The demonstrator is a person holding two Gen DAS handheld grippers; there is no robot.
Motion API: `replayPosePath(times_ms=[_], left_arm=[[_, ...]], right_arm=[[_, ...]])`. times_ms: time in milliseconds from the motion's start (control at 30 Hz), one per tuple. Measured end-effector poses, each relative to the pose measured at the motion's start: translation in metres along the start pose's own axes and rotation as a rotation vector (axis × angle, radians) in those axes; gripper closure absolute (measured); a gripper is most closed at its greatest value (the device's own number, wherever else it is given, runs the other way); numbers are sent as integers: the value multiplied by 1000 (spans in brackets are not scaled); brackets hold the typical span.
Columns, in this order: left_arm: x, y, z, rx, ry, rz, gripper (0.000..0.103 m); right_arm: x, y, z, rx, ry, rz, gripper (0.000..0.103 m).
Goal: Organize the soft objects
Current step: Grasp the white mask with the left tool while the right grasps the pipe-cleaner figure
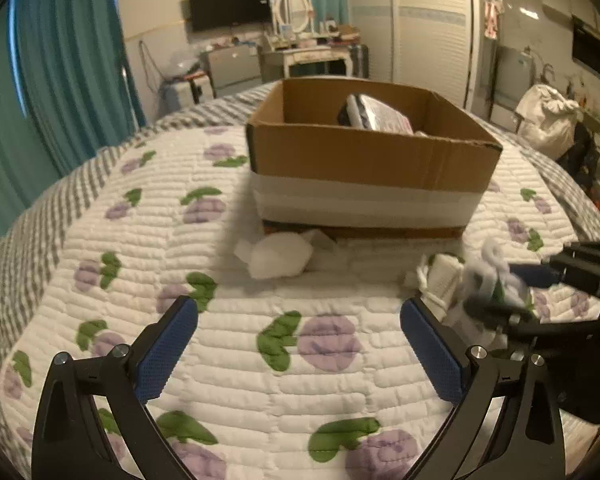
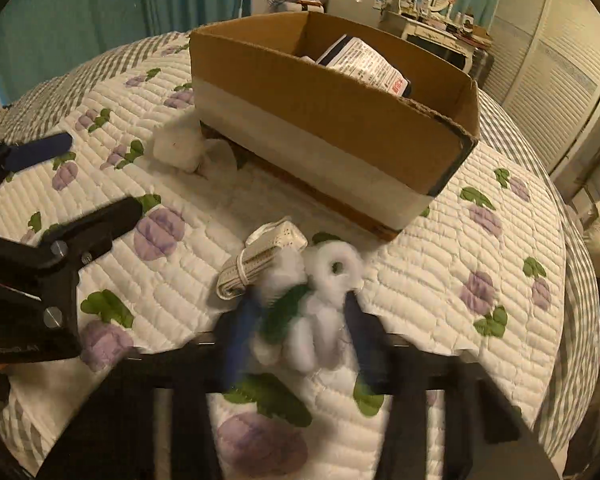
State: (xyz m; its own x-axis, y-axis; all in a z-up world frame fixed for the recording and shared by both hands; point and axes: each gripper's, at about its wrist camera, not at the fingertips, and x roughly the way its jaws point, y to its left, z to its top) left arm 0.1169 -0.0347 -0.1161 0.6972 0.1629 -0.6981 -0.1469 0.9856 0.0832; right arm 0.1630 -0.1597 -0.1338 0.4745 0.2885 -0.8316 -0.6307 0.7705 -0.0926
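My right gripper [image 2: 300,308] is shut on a white fluffy plush toy [image 2: 324,280] with a green part, just above the quilt; it also shows in the left wrist view [image 1: 496,276]. A white folded cloth bundle with a cord [image 2: 260,256] lies beside the toy. My left gripper [image 1: 300,328] is open and empty over the quilt, left of the right gripper [image 1: 512,292]. A cardboard box [image 1: 364,152] stands ahead with a packaged item [image 1: 376,114] inside. A white soft lump [image 1: 278,254] lies against the box's front.
The bed carries a white quilt with purple and green print [image 1: 260,360]. Teal curtains [image 1: 60,80] hang at the left. A dresser with a mirror [image 1: 296,40] and a wardrobe [image 1: 432,40] stand beyond the bed.
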Motion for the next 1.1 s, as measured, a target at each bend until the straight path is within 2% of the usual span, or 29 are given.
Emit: replayPosePath(times_ms=[100, 267, 300, 367, 500, 533, 567, 600, 767, 833, 867, 933, 1000, 1100], left_arm=[[2, -12, 0, 30, 12, -24, 1], [3, -31, 6, 25, 43, -94, 1], [3, -36, 8, 30, 42, -103, 5], [5, -48, 10, 51, 50, -112, 9], [16, -69, 8, 85, 80, -134, 11], [20, -75, 6, 98, 90, -139, 14], [23, -79, 6, 110, 100, -140, 25], [28, -82, 6, 120, 114, -140, 30], [46, -86, 7, 109, 156, -180, 32], [50, -88, 6, 119, 168, -205, 42], [53, -91, 5, 128, 184, -228, 51], [54, -94, 3, 143, 194, -250, 58], [50, -97, 2, 157, 189, -273, 70], [41, -98, 1, 182, 170, -266, 73]], right_arm=[[-13, -8, 3, 10, -45, 25, 68], [-47, -27, 14, 38, -134, 37, 68], [-51, -31, 15, 46, -145, 32, 68], [-57, -40, 14, 62, -154, 14, 68], [-52, -62, 8, 119, -127, 14, 68], [-50, -67, 5, 134, -120, 16, 68], [-47, -70, 2, 143, -112, 14, 68], [-45, -73, 0, 147, -108, 12, 68], [-38, -83, -5, 174, -98, 28, 68], [-36, -83, -5, 172, -96, 30, 68], [-34, -82, -5, 172, -95, 33, 68], [-33, -81, -6, 168, -92, 35, 68], [-32, -81, -6, 166, -92, 36, 68], [-34, -80, -6, 159, -93, 30, 68]])
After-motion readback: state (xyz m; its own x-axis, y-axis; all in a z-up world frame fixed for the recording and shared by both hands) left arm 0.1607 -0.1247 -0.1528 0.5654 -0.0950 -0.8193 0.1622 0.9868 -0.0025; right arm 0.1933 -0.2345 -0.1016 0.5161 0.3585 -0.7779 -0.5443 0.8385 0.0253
